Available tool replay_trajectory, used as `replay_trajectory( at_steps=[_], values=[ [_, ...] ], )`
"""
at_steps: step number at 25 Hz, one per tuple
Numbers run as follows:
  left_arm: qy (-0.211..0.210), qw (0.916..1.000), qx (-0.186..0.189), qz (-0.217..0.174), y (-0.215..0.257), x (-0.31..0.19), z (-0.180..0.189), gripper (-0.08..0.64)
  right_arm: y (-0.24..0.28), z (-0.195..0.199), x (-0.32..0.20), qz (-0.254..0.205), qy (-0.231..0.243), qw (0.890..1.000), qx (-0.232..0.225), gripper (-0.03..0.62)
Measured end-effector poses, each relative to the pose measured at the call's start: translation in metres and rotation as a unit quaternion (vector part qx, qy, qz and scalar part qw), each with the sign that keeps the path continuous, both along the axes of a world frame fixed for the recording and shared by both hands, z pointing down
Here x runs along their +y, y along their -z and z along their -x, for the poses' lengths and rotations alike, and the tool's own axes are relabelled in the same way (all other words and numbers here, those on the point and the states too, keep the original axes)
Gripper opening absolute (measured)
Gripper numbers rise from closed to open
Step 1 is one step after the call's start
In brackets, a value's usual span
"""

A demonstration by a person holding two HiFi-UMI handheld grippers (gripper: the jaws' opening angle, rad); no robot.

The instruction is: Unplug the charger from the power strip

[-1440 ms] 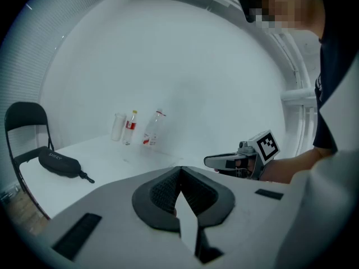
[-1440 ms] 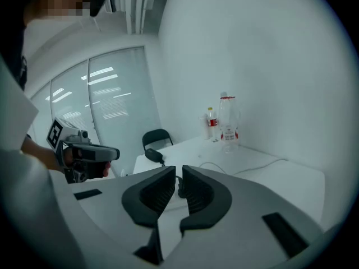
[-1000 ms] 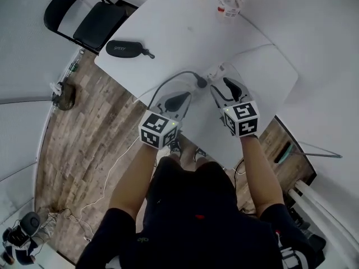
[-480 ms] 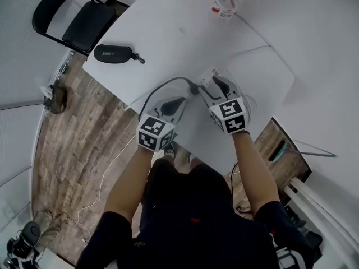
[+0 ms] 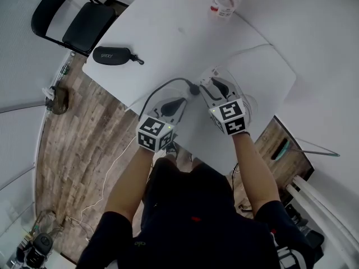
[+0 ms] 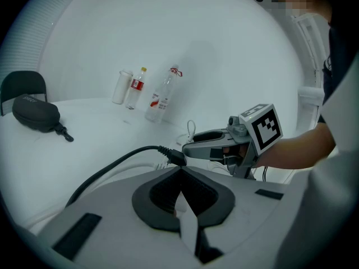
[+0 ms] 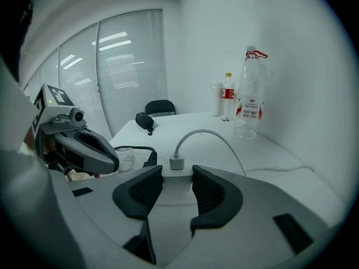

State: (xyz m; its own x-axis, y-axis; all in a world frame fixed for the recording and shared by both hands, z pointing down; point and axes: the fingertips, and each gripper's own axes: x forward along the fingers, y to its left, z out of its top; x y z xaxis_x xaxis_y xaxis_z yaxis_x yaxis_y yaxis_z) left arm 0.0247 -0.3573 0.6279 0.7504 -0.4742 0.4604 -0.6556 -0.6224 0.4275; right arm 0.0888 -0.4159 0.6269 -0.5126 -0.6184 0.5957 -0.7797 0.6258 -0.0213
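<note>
Head view: right gripper (image 7: 178, 171) jaws closing, seemingly touching boxy charger (image 7: 178, 182); left gripper (image 6: 180, 172) pinched.

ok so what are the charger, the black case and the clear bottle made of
The charger looks like hard white plastic: smooth, slightly glossy, with crisp moulded edges. The black case is probably fabric or faux leather over a stiff shell. It is matte and rounded with a small pull at one end, but too small to be sure. The clear bottle seems to be thin transparent plastic, see-through, with a printed label.
</note>
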Motion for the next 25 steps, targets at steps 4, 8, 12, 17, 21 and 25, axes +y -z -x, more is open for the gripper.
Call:
replay_trajectory(
  at_steps=[4, 8, 12, 17, 21, 25],
  values=[
    [-0.004, 0.9998, -0.017, -0.006, 0.000, 0.000, -0.001, 0.018, 0.003, -0.002, 0.002, -0.005, -0.002, 1.000, -0.001, 0.172],
    [-0.002, 0.9999, -0.016, 0.005, -0.001, -0.001, -0.001, 0.018, 0.015, -0.001, -0.003, -0.016, -0.008, 1.000, -0.017, 0.172],
    [0.003, 0.9999, -0.007, 0.011, -0.002, -0.001, 0.001, 0.018, 0.026, 0.000, -0.003, -0.021, -0.013, 0.999, -0.025, 0.172],
    [0.008, 0.9997, -0.020, 0.012, 0.004, -0.003, -0.001, 0.018, 0.051, -0.006, 0.005, -0.037, -0.028, 0.998, -0.046, 0.172],
    [0.019, 0.9997, -0.009, -0.010, 0.033, -0.006, 0.002, 0.018, 0.089, -0.014, 0.019, -0.057, -0.050, 0.994, -0.079, 0.172],
    [0.035, 0.9987, 0.002, -0.036, 0.069, -0.001, 0.011, 0.018, 0.126, -0.020, 0.037, -0.080, -0.053, 0.990, -0.105, 0.172]
  ],
)
